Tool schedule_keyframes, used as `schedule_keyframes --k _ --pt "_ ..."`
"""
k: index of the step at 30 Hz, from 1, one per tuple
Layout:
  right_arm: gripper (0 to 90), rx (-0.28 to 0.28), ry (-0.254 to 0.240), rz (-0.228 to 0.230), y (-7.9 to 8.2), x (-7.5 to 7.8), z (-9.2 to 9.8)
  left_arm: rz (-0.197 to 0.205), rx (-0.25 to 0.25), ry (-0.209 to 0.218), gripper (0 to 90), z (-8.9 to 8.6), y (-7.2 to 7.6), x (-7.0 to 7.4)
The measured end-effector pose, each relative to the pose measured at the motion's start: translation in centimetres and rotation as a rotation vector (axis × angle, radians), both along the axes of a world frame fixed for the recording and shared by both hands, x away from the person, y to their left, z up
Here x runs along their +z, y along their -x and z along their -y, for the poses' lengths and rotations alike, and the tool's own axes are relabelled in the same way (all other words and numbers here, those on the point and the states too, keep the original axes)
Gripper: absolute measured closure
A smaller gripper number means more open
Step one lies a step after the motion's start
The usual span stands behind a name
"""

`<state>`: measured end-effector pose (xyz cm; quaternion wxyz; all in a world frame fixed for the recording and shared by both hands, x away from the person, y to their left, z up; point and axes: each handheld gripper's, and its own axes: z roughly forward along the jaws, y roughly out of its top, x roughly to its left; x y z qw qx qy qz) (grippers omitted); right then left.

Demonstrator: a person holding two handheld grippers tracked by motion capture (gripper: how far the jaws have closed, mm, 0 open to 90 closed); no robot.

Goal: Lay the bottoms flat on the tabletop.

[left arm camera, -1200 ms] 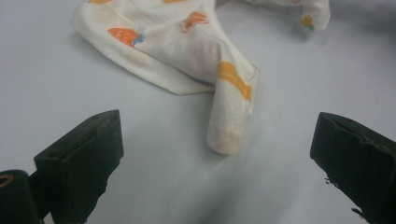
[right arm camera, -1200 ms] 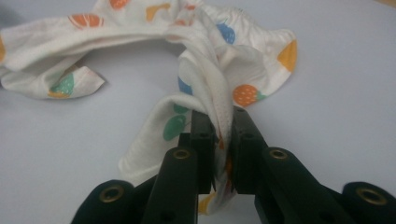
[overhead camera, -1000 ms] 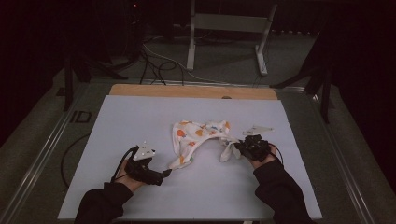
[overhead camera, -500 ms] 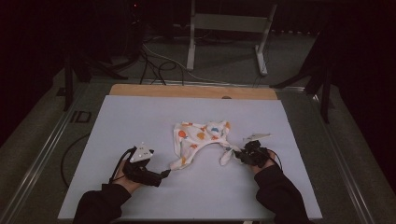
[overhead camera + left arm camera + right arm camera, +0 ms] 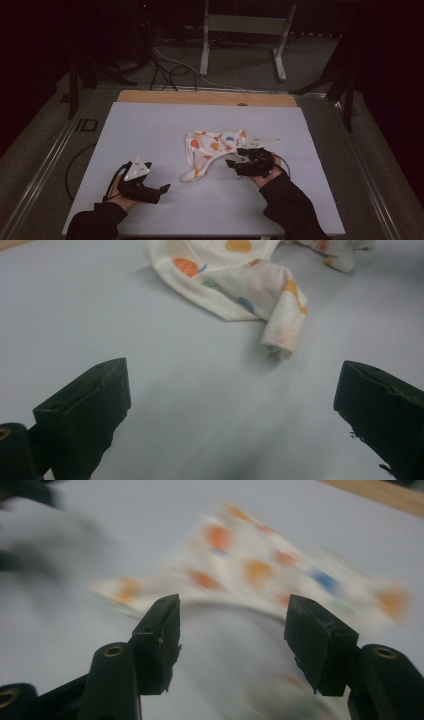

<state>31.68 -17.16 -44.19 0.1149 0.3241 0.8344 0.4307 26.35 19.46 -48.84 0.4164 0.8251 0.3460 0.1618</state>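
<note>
No writing is seen on the spotted cloth (image 5: 212,150) (blurred in the right gripper view); both grippers' jaws are held spread, left gripper (image 5: 162,190) at 7 o'clock, right gripper (image 5: 231,162) beside it.

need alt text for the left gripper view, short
A crumpled white cloth with orange and blue spots lies on a pale table sheet, seen between the two open black jaws of the left gripper. The jaws stand wide apart, short of the cloth and holding nothing.
</note>
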Motion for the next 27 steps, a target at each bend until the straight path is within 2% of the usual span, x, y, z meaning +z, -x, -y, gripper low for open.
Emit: schedule_keyframes --k 4,7,8,9,11,13,15,17,18,19,20,21,22,24,27 --pt "41.5 0.125 -0.024 -0.001 0.4 0.0 -4.8 0.0 0.016 -0.01 2.4 -0.4 -0.1 -0.5" --pt "43.1 0.199 -0.004 -0.004 0.7 -0.8 -8.1 -0.004 0.025 -0.002 2.5 -0.6 -0.3 -0.8" --pt "44.2 0.226 0.003 -0.011 0.7 -1.2 -9.0 -0.005 0.027 0.0 2.5 -0.5 -0.3 -0.8" --pt "44.2 0.226 0.003 -0.011 0.7 -1.2 -9.0 -0.005 0.027 0.0 2.5 -0.5 -0.3 -0.8" --pt "46.8 0.26 0.048 -0.032 0.8 -2.7 -11.2 -0.009 0.021 0.007 2.5 -0.5 -0.3 -0.9" --pt "49.1 0.278 0.086 -0.038 0.7 -3.8 -12.1 -0.006 0.019 0.005 2.4 -0.5 -0.2 -0.9" --pt "54.8 0.289 0.141 -0.051 0.5 -5.2 -12.9 -0.006 0.016 0.004 2.5 -0.4 -0.2 -0.9" --pt "60.8 0.293 0.207 -0.025 0.5 -6.3 -13.2 -0.006 0.014 0.007 2.4 -0.4 -0.2 -0.8" --pt "68.3 0.273 0.233 -0.02 0.6 -6.7 -13.2 -0.007 0.015 0.011 2.4 -0.4 -0.2 -0.8" --pt "74.3 0.276 0.27 -0.005 0.4 -7.0 -13.0 -0.009 0.015 0.015 2.5 -0.4 -0.2 -0.8" --pt "80.8 0.27 0.258 -0.02 0.5 -6.9 -12.8 -0.01 0.014 0.015 2.4 -0.4 -0.2 -0.8" --pt "83.6 0.264 0.243 -0.023 0.3 -6.8 -12.6 -0.009 0.013 0.013 2.4 -0.4 -0.2 -0.8" --pt "84.5 0.256 0.246 -0.024 0.2 -6.5 -12.3 -0.007 0.012 0.014 2.4 -0.4 -0.2 -0.7" --pt "85.4 0.234 0.208 -0.039 0.2 -5.8 -11.8 -0.006 0.014 0.019 2.5 -0.4 -0.2 -0.7" --pt "85.4 0.228 0.159 -0.027 0.4 -4.6 -11.0 -0.005 0.007 0.017 2.5 -0.3 -0.2 -0.7"
